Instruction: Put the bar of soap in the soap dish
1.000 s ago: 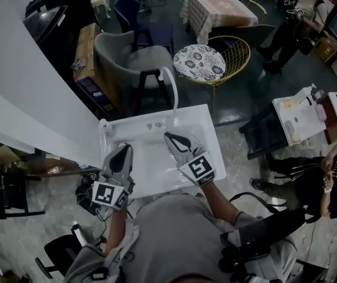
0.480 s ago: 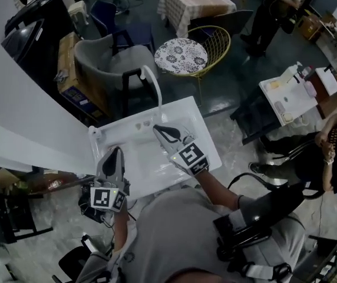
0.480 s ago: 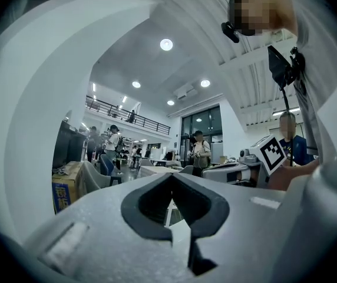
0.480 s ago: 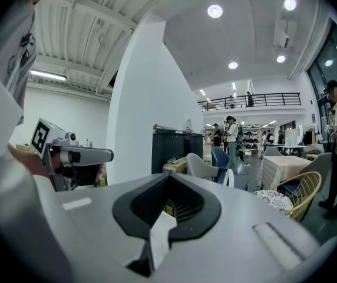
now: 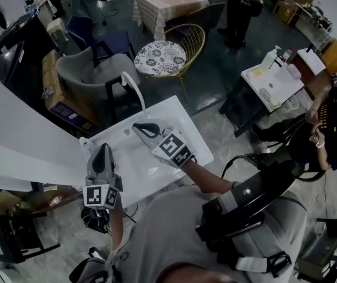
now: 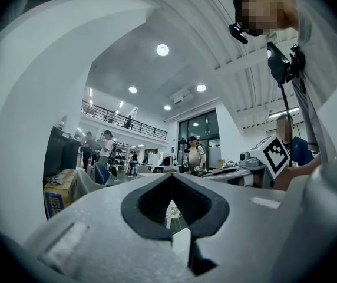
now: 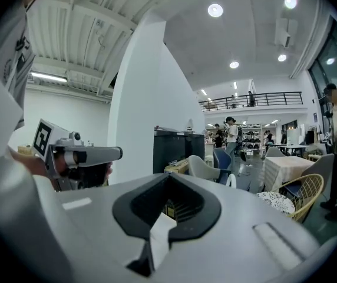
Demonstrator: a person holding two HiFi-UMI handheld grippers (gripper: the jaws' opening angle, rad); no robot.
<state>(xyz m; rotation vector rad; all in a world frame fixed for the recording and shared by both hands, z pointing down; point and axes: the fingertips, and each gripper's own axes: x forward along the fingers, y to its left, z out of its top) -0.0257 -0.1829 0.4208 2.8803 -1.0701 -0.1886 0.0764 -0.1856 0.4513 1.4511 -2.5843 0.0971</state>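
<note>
Soap and dish being out of sight, no step is being settled; left tool (image 5: 102, 150) and right tool (image 5: 138, 127) are being held pressed together, empty, at the sink (image 5: 184, 130).

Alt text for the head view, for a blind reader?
A person holds two grey claws, the left claw and right claw, both shut and empty, over a white rectangular sink with a curved white tap.

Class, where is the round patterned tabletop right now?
Head view, upper centre: the round patterned tabletop sits beyond the white sink, between the grey chair on its left and the yellow wire chair on its right.
</note>
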